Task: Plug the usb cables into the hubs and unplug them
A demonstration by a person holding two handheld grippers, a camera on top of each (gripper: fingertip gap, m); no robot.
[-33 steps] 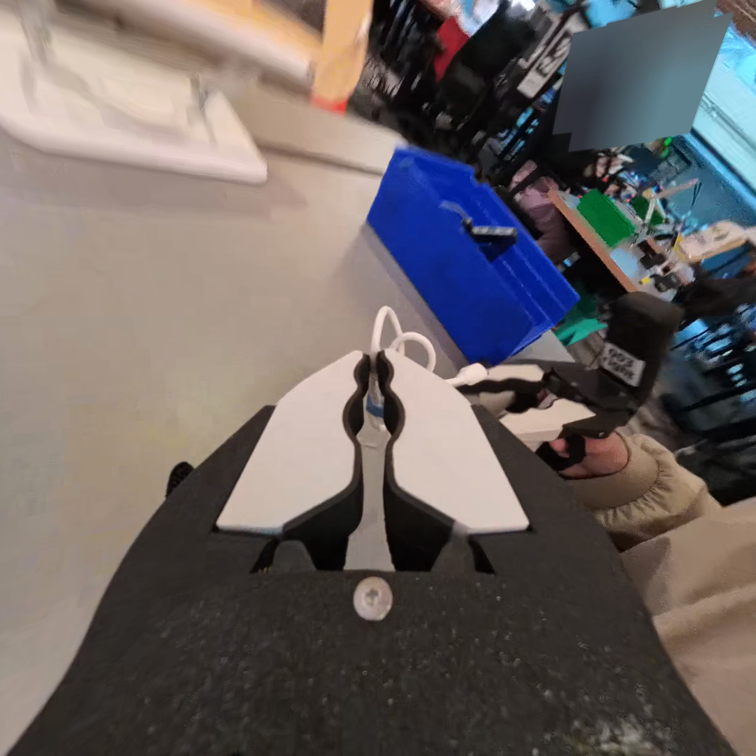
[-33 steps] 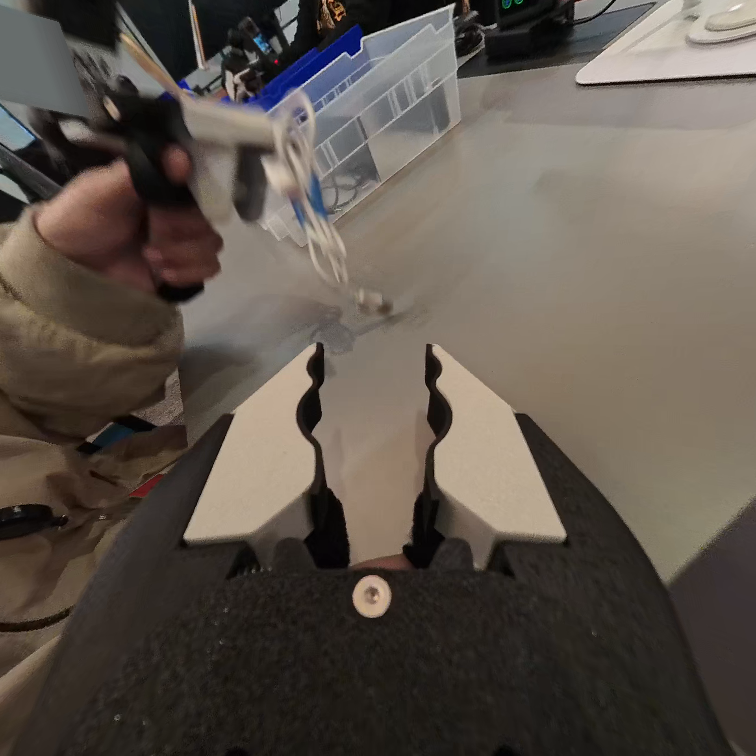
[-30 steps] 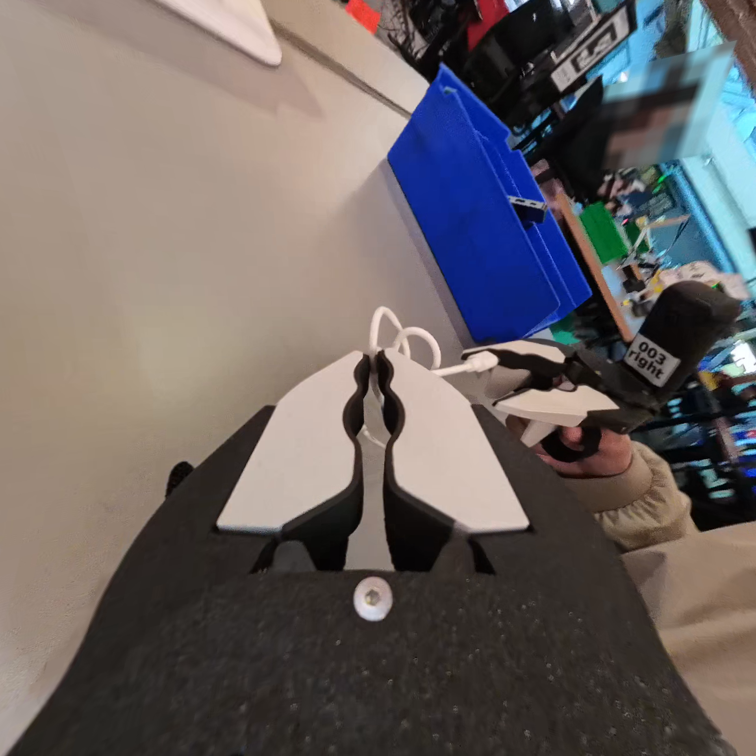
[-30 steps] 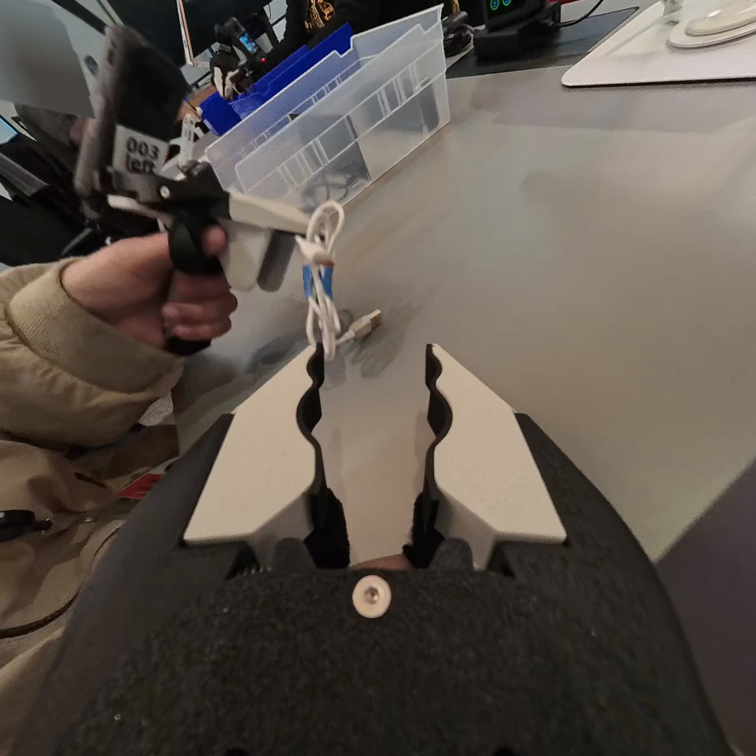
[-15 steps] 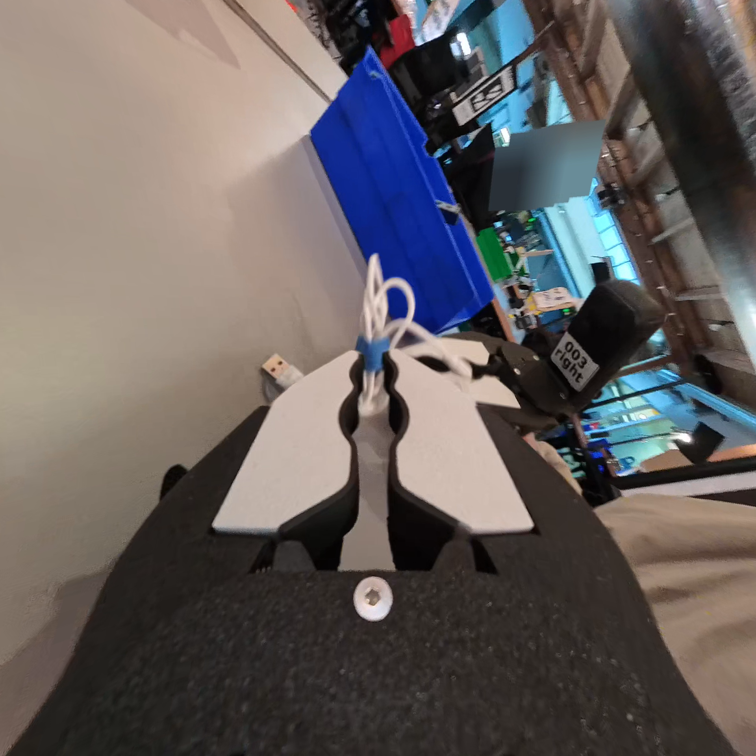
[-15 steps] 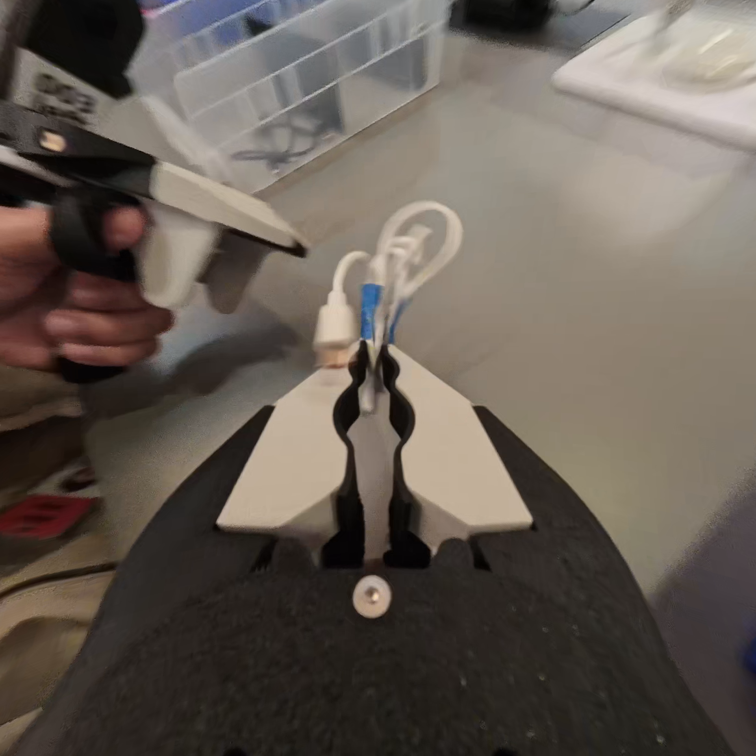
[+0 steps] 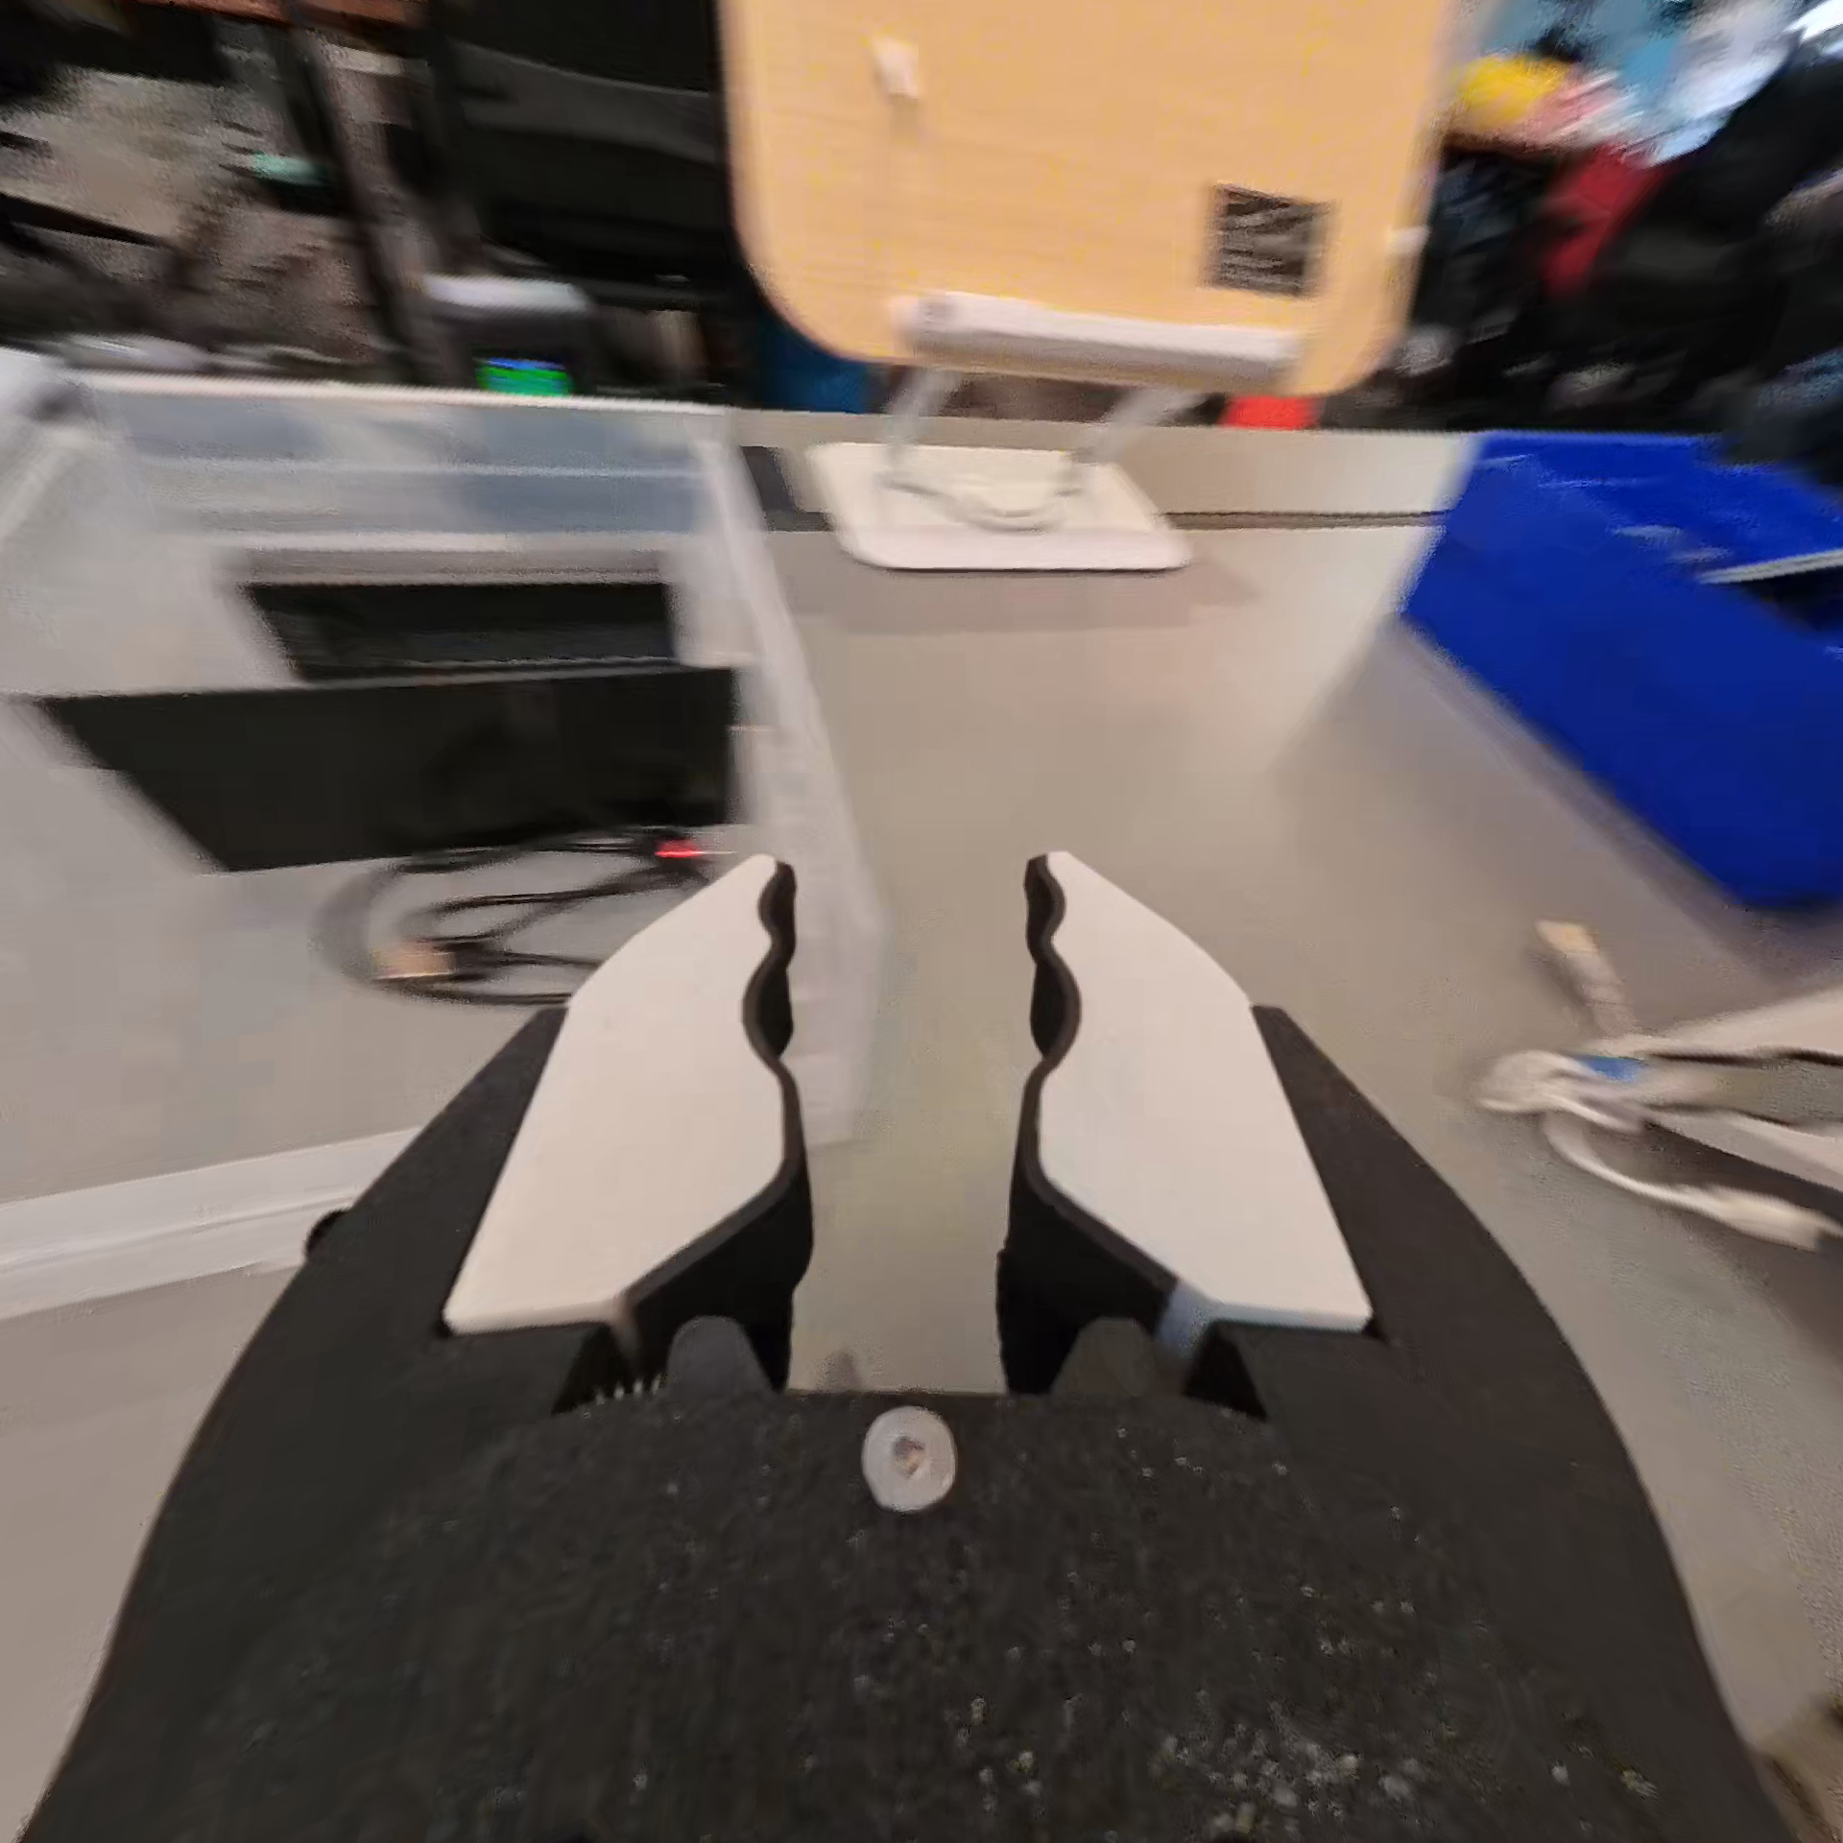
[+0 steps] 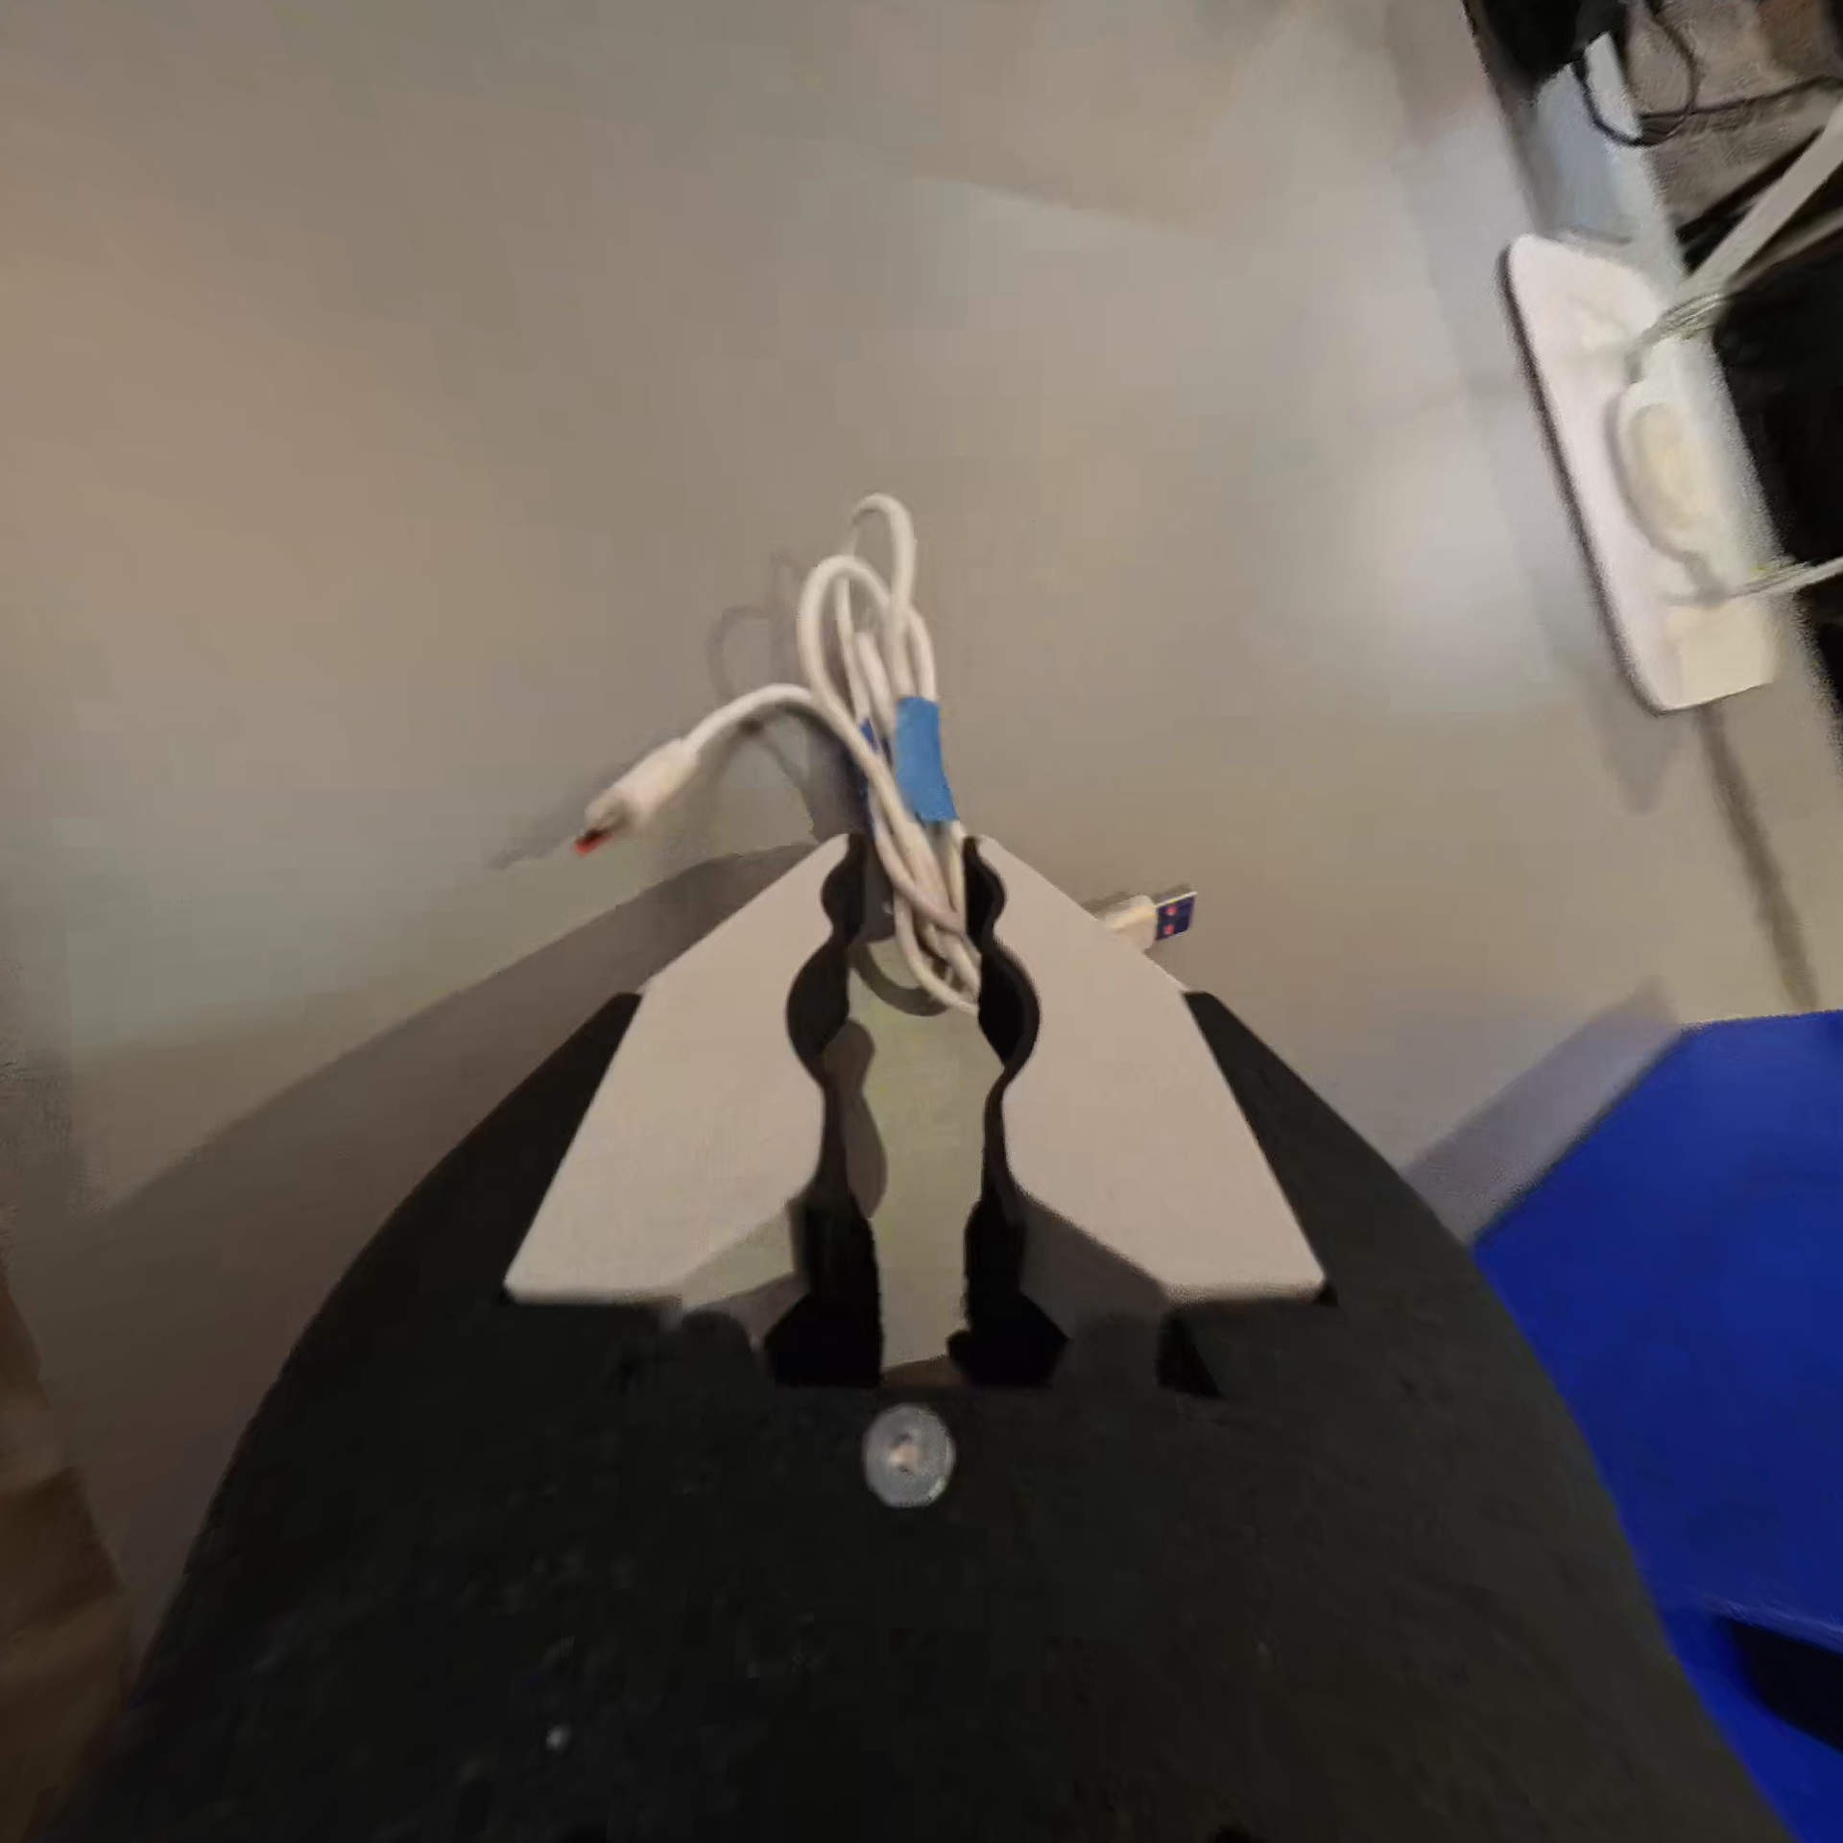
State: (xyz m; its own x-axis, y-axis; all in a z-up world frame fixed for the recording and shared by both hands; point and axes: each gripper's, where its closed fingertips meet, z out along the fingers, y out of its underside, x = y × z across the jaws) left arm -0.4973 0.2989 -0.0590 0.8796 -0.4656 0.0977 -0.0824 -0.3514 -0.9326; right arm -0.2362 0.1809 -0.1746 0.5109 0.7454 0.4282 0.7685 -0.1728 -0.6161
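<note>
**A:** How many things are there?

**B:** Two grippers, one white cable. The right gripper [image 8: 910, 848] pinches the coiled cable [image 8: 903, 798], bound with blue tape [image 8: 922, 763], above a grey table [image 8: 399, 399]. The left gripper [image 7: 910, 878] is spread, holding nothing.

**A:** And the room?

**B:** A cluttered, blurred workshop. Only the left view shows a clear bin [image 7: 399, 519] with black cords inside. Both show one blue bin [image 7: 1646, 698] and a white stand base [image 7: 1007, 514].

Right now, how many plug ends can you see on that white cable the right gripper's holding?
2. On the white cable in the right gripper, a slim white plug sticks out to the left, and a flat metal plug lies on the table right of the fingers.
</note>
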